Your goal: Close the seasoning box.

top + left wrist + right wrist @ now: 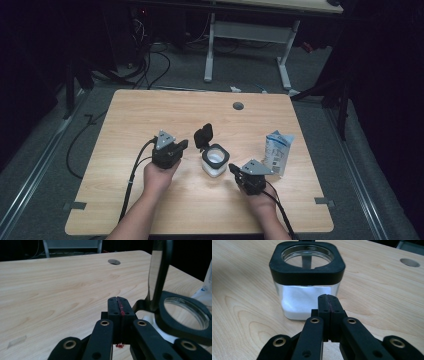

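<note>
A: Square clear glass jar [215,161] with black collar, white powder inside, mid-tabletop [150,115], hinged black lid [203,135] upright. Easily knocked.

B: Right gripper [233,169] clenched on nothing, just beside the glass (could nudge it over). Left gripper [183,145] likewise clenched, empty, close to the lid. Blue-and-white carton [277,152] nearby, also toppleable.

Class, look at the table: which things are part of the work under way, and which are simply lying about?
In use:
- jar with white powder, between the grippers
- its hinged lid, flipped open
- left gripper, shut, empty
- right gripper, shut, empty

Lying about:
- carton, standing to the right of the jar
- second desk behind the table
- cables on the floor
</note>
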Demonstrator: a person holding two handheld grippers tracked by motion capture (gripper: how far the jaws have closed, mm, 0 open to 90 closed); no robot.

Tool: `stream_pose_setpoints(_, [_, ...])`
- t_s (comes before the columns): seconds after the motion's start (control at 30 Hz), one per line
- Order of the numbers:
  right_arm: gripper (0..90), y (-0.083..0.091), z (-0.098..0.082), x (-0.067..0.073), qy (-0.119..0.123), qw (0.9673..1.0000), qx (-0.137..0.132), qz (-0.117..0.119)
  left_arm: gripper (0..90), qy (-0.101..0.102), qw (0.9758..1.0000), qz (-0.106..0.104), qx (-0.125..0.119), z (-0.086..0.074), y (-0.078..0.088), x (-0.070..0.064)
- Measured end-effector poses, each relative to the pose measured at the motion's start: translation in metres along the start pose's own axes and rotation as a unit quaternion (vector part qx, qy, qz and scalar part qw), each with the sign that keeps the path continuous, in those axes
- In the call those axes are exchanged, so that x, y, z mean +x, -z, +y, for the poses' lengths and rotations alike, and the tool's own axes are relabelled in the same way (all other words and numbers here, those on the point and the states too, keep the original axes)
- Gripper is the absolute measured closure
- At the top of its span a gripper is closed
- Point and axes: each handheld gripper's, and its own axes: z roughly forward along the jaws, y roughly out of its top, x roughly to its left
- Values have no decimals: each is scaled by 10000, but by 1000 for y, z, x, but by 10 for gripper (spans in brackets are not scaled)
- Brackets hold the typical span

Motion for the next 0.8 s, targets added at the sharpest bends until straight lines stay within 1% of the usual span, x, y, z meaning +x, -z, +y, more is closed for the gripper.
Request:
stream_pose_setpoints(0.07, [899, -1, 0, 2, 46, 10000, 41, 36, 896, -30, 10000, -23, 1, 4, -3, -3])
stream_pose_setpoints(0.23, [900, -3, -1, 9, 144, 9998, 68, 120, 897, 48, 9999, -93, -122, 13, -6, -9])
stream_pose_setpoints(0.33, [900, -4, 0, 12, 177, 9998, 71, 114, 899, 41, 9998, -105, -139, 13, -7, -13])
stream_pose_setpoints(0.43, [900, -5, 0, 13, 185, 9997, 74, 136, 898, 73, 9998, -133, -149, 12, -6, -13])
stream_pose_setpoints(0.6, [899, -6, 0, 16, 210, 9996, 101, 128, 898, 63, 9997, -171, -161, 12, -5, -16])
stream_pose_setpoints(0.73, [899, -6, 0, 16, 199, 9997, 101, 132, 898, 64, 9995, -227, -200, 12, -6, -20])
stream_pose_setpoints(0.8, [899, -6, 1, 16, 208, 9996, 97, 133, 898, 21, 9995, -259, -195, 11, -6, -23])
